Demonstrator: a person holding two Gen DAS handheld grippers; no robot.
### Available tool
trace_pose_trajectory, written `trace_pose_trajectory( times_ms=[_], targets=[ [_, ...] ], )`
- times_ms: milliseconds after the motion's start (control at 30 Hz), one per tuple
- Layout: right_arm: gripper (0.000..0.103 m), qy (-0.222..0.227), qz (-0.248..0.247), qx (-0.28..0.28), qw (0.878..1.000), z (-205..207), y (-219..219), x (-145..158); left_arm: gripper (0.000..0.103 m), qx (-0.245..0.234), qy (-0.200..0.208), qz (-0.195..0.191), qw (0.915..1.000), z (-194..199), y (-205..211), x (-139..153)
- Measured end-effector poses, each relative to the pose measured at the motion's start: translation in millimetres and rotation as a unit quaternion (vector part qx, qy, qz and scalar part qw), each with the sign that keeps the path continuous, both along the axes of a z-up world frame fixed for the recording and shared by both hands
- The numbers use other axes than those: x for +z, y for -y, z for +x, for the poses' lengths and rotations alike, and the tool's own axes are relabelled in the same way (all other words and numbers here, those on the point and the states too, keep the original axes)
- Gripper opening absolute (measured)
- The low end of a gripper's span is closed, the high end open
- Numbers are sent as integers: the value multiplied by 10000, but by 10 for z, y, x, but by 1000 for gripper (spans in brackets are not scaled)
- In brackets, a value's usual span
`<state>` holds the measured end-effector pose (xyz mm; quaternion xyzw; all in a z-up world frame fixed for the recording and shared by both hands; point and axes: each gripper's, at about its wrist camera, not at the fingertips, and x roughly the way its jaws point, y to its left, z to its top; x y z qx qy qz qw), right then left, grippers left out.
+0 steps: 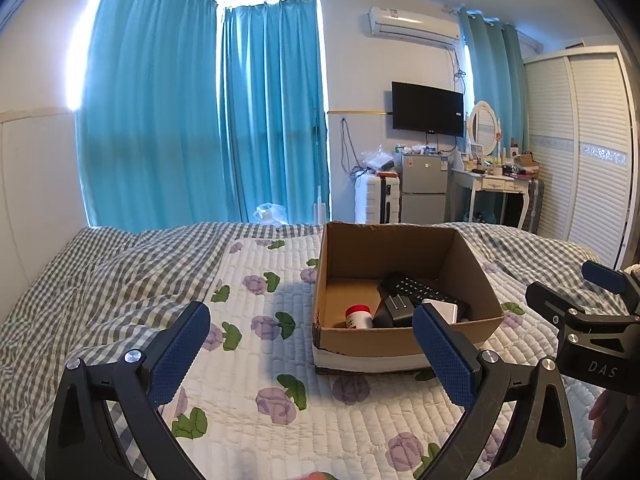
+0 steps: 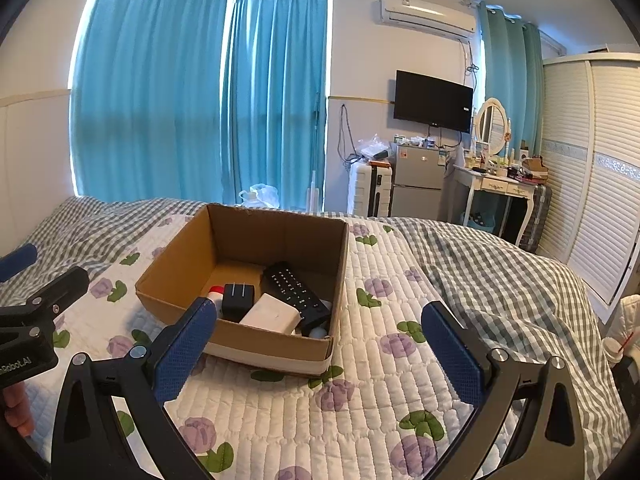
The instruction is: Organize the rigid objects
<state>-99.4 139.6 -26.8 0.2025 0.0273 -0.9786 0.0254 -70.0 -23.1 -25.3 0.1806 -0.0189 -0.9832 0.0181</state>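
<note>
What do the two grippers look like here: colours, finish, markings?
Both match: black Y-shaped frames with triangular cutouts, silver round-head screws at the pivots, and flat blue pads with a knurled diamond texture. Left gripper; right gripper. White lettering shows on the bodies: "DAS" on the right one in the left view, "...Robot.AI" on the left one in the right view. No cables visible.

You are seeing "DAS" showing on the right claw (image 1: 600,280) and "Robot.AI" showing on the left claw (image 2: 24,362).
</note>
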Motion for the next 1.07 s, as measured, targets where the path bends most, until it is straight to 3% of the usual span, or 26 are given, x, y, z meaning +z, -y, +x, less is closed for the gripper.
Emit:
trace_pose_trajectory(
  times_ms=[1067],
  targets=[
    [103,48,-65,-109,9999,-8,-44,-26,103,43,116,-115,9999,-44,-34,-73]
  ],
)
